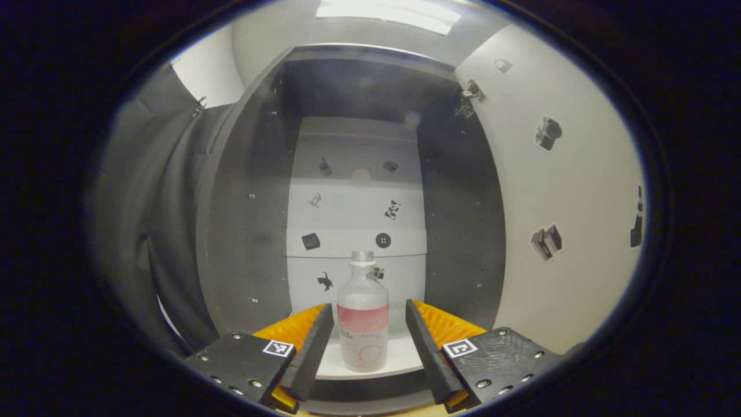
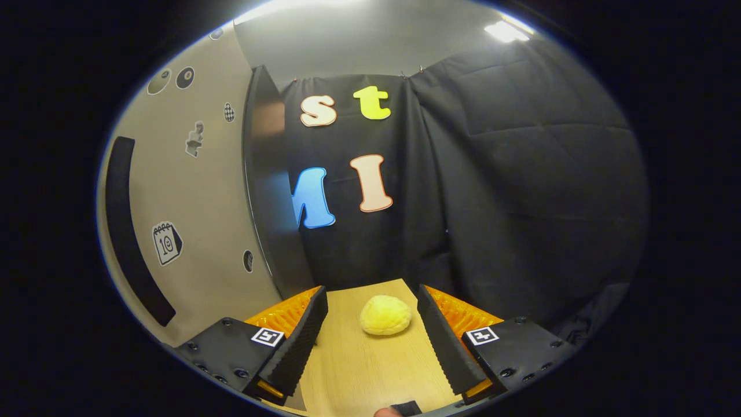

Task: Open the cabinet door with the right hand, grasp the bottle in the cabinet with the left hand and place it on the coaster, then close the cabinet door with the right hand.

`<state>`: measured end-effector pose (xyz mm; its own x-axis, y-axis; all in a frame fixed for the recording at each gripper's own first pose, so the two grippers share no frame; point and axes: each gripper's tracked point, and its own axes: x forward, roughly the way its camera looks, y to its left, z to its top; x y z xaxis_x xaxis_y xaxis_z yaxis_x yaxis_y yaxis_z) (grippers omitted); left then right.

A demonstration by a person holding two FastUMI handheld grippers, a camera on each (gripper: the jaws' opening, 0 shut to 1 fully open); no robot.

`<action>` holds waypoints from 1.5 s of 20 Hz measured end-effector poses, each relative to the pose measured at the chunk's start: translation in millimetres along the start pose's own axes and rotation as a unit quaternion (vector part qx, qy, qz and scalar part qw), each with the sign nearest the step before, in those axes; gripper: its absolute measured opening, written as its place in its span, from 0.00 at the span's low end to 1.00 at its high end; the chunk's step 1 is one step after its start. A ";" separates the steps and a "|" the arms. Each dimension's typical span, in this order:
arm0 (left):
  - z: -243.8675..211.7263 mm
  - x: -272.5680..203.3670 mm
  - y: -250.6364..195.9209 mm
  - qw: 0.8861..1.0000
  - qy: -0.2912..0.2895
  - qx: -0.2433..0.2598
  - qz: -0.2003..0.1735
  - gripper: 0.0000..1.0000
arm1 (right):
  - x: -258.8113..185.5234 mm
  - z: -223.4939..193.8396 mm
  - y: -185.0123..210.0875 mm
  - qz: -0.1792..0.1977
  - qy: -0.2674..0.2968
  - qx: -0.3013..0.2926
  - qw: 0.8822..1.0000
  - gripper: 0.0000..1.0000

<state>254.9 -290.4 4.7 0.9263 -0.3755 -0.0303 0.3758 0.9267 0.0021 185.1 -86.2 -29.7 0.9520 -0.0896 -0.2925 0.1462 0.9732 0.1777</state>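
Here the left gripper points level into the open cabinet, its fingers reaching just over the front edge of the shelf. The bottle stands upright on that shelf, straight ahead and between the two fingers, a gap showing on each side. Nothing lies between the fingers and the bottle. Beyond it, the cabinet's back panel carries small stickers; to the right of the gripper the door stands swung open, pale, with stickers and hinges near its top. The jaws are spread wide and hold nothing.

The right gripper points level across the table, low over the wood. Ahead, between its fingers and apart from both, lies a yellow, rounded lump on the table. To its left stands the door with a long dark handle and stickers; black cloth hangs ahead and to the right. These jaws too are spread wide, gripping nothing.
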 end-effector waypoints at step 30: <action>-11.6 -85.4 59.0 0.996 -0.011 0.022 0.085 0.74 | 20.0 -18.2 5.5 0.048 0.040 -0.022 0.998 0.93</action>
<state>197.7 -203.5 -4.1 0.9770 -0.2132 -0.0033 0.2131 0.9758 0.0500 200.1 -78.9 -51.7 0.9366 0.0189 -0.3500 0.0424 0.9851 0.1665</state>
